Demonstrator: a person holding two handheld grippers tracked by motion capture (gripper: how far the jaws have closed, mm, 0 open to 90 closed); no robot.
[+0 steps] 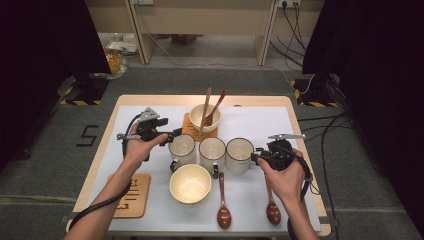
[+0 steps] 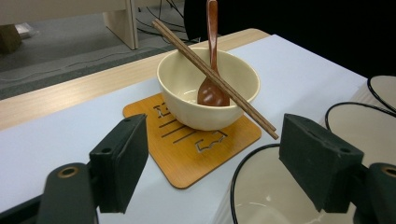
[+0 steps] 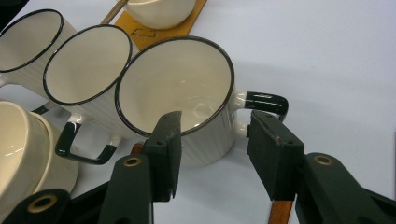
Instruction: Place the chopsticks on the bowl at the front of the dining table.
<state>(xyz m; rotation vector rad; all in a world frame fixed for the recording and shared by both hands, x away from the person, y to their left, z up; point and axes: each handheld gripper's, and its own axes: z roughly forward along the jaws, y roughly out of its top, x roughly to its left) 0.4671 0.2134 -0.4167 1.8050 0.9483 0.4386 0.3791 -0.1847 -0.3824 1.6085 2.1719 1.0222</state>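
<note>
On the desk [image 1: 300,125], three empty mugs stand in a row, the right claw [image 3: 212,154] open around the right mug [image 3: 187,93], the left claw [image 2: 212,161] open facing a bowl [image 2: 208,86] holding a spoon [image 2: 213,70] and chopsticks [image 2: 215,77].

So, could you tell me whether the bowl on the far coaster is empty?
No, the bowl holds a wooden spoon, with chopsticks across its rim.
</note>
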